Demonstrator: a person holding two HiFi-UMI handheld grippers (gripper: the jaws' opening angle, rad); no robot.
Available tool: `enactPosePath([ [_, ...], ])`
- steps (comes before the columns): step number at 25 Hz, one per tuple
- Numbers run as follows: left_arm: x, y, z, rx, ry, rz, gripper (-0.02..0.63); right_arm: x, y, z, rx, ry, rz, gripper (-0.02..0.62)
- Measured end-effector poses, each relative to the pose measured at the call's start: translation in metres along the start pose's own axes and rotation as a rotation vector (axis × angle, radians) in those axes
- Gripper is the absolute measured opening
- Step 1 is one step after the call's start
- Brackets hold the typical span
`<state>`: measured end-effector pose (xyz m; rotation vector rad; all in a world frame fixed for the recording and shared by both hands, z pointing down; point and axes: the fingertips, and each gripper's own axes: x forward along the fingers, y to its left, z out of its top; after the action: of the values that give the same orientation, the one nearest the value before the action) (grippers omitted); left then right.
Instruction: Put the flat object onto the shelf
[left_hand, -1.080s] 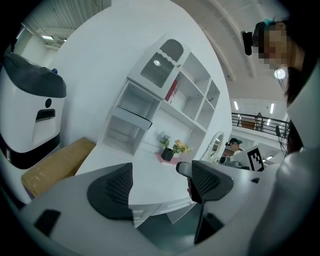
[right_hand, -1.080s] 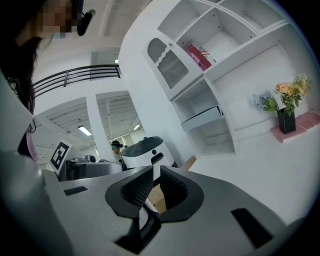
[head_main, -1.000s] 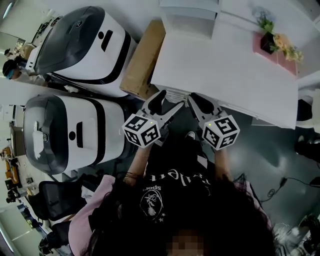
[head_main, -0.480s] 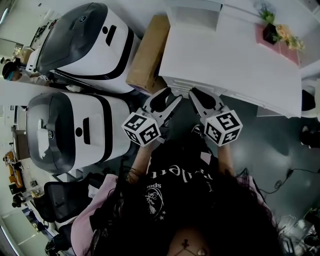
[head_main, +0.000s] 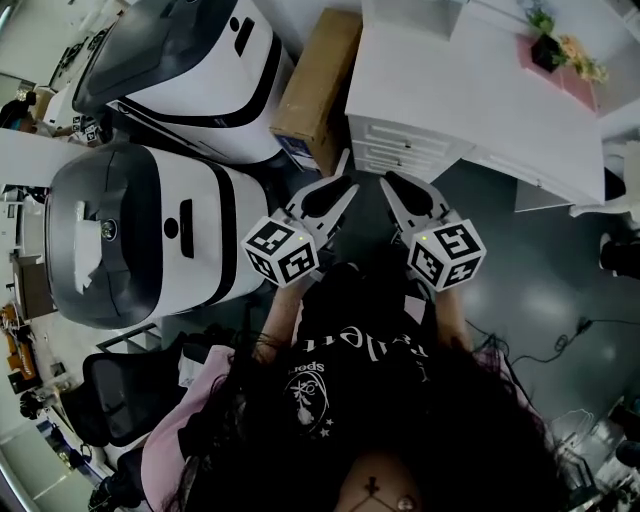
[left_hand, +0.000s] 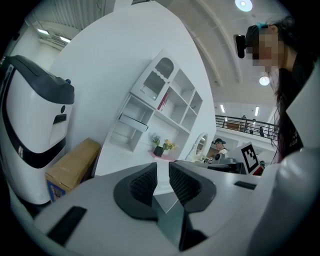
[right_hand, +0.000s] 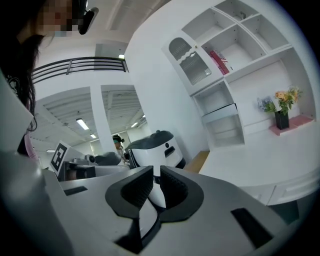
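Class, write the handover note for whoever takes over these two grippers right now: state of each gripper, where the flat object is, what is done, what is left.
Left gripper: jaws have just been closing, now shut, nothing between them.
Right gripper: shut, empty.
Flat object: a flat pale slab lies in the shelf compartment below the arched door; probably the one meant.
Done: placing, it seems.
Left: check it sits steady.

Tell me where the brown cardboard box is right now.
In the head view the cardboard box sits at upper centre, between the white desk on its right and the upper white machine on its left.
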<state>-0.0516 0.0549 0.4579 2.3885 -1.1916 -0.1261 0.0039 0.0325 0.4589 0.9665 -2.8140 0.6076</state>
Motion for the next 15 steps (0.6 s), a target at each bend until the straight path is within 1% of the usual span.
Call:
enactPosePath([
  [6,-0.054,-0.005,-0.016,0.010,0.002,-0.018,0.072,-0.011,0.053,-0.023,0.006,0.001,-0.028,0.072],
  [9,-0.072,-0.009,-0.018,0.014,-0.008,-0.027,0.069,-0.016,0.071,-0.028,0.010,-0.003,-0.033,0.072],
  [15,-0.100,-0.013,-0.018,0.018,-0.045,-0.020,0.063,-0.020,0.096,-0.032,-0.019,-0.002,-0.030,0.072],
])
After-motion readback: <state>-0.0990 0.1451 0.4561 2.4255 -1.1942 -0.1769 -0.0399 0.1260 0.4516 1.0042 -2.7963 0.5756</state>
